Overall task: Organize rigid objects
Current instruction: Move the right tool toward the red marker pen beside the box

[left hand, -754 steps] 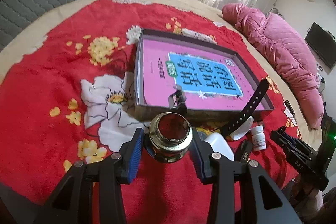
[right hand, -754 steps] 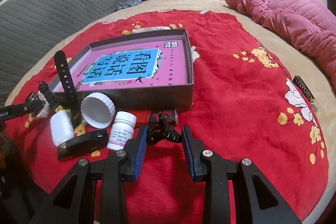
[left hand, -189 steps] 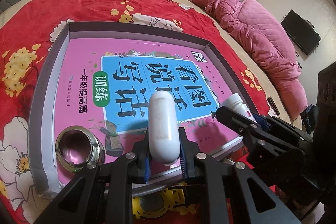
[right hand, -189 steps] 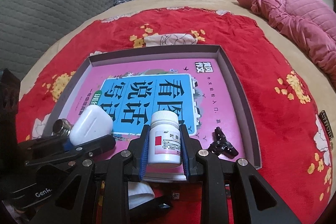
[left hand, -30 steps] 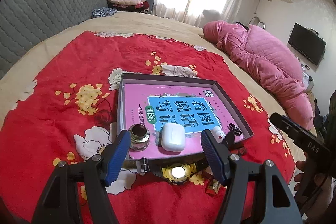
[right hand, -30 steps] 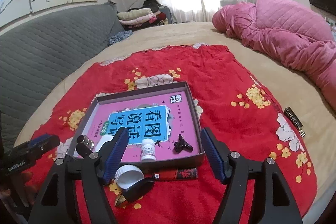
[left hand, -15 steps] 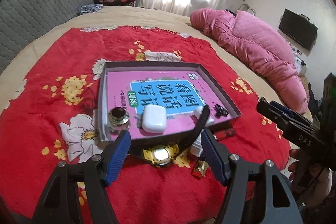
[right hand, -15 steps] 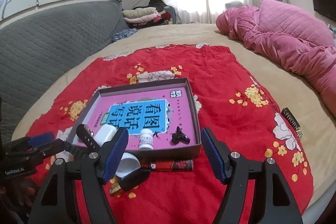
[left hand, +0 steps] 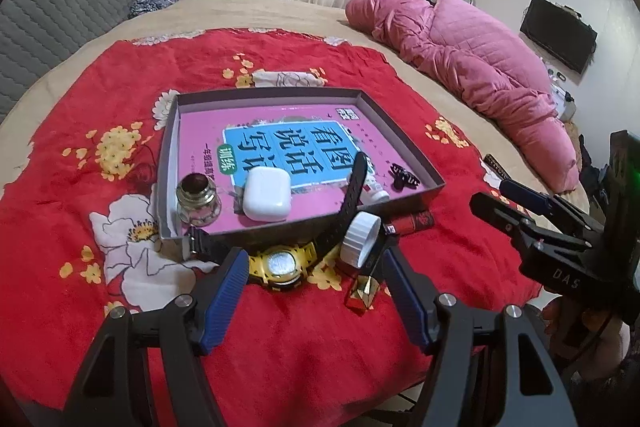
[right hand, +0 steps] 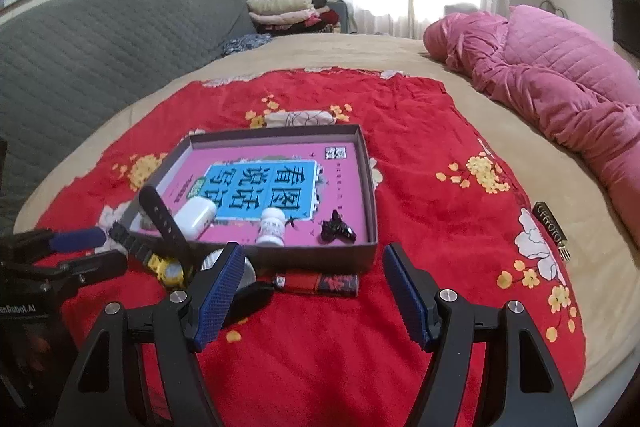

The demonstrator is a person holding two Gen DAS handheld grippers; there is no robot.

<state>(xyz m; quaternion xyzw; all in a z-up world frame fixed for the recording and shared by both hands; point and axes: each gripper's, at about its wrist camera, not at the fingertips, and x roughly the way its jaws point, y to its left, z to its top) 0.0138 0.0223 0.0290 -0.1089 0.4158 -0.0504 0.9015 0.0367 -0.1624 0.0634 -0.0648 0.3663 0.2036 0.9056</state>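
Observation:
A grey box (left hand: 416, 163) (right hand: 370, 187) lined with a pink book sits on the red flowered blanket. In it are a glass jar (left hand: 199, 201), a white earbud case (left hand: 267, 193) (right hand: 195, 217), a white pill bottle (right hand: 272, 227) and a black clip (left hand: 405, 179) (right hand: 337, 227). In front of the box lie a yellow watch (left hand: 282, 263) (right hand: 168, 271), a white cap (left hand: 360, 238), a red lighter (right hand: 316, 283) (left hand: 410, 222) and a small red-gold piece (left hand: 362, 293). My left gripper (left hand: 310, 293) is open and empty just in front of the watch. My right gripper (right hand: 312, 297) is open and empty near the lighter.
A pink quilt (left hand: 472, 67) (right hand: 560, 83) lies at the right on the beige bed. A grey padded headboard (right hand: 100, 39) is at the left, folded clothes (right hand: 288, 11) at the back. A dark comb-like item (right hand: 551, 230) lies on the blanket's right edge.
Both grippers have come lower and closer to the items in front of the box. The objects have not moved.

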